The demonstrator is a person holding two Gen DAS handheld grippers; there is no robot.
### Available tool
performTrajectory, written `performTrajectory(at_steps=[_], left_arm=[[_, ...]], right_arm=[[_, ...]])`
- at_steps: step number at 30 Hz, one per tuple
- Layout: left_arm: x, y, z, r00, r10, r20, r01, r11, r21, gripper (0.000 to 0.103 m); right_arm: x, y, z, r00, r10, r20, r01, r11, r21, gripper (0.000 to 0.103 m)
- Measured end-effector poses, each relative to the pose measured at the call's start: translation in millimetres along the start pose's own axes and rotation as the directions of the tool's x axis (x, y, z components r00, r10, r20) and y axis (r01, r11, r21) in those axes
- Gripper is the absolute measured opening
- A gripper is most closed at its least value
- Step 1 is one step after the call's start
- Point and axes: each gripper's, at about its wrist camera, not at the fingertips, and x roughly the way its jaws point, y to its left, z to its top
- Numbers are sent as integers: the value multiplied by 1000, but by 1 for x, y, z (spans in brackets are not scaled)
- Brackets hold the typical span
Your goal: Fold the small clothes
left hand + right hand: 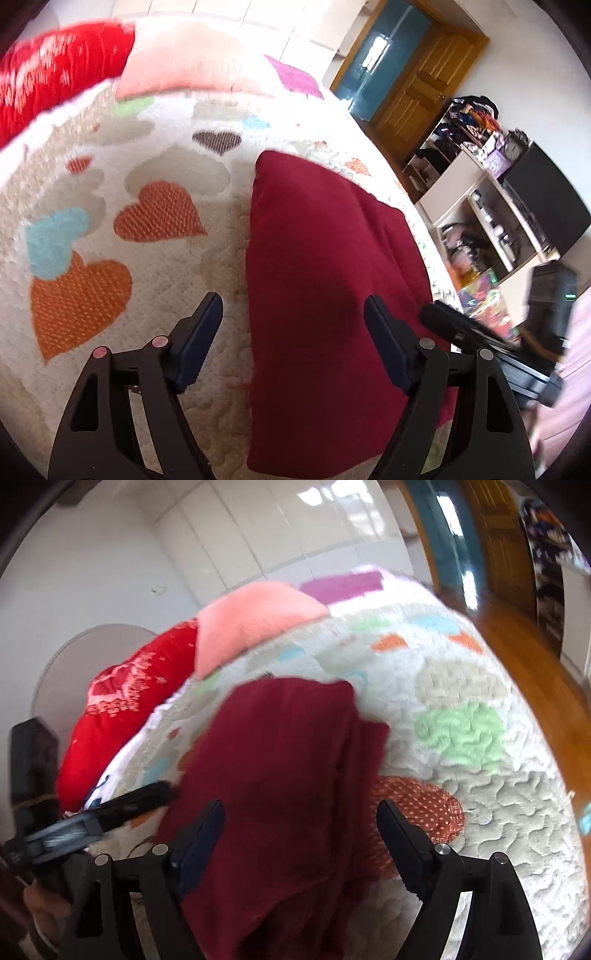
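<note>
The left hand-held gripper [293,321] stood with its jaws spread wide and gripping nothing, the left edge of the folded maroon garment [325,266] lying between and below its fingers. The right hand-held gripper [301,830] was likewise released, its jaws wide above the near part of the same garment, whose cloth showed between the pads without being pinched. The garment lay as a long, doubled panel on the heart-patterned quilt [147,206] of the bed, with a red pillow [122,709] and a peach pillow [251,620] well beyond it. Judging from this, a fold seemed just set down and the next one called for care: each gripper would do best to take a near corner squarely, catching all layers at once, then carry both corners together toward the far edge so that the sides stayed aligned. Catching only the top layer, or snagging the quilt, risked dragging the fold apart.
</note>
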Motion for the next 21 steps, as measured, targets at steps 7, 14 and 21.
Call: performTrajectory(at_steps=[7,14,21], left_arm=[[38,10,3,989,-135,-54,130,988,-83,85],[40,7,6,984,-161,-79,156,986,-61,69],[-30,15,17,998,-57,26,56,998,29,62]], right_arm=[[48,-35,2,991,121,-47,-112,981,160,83],[51,-17,10,986,163,-36,-157,979,132,54],[36,40,29,959,284,6,-284,958,46,46]])
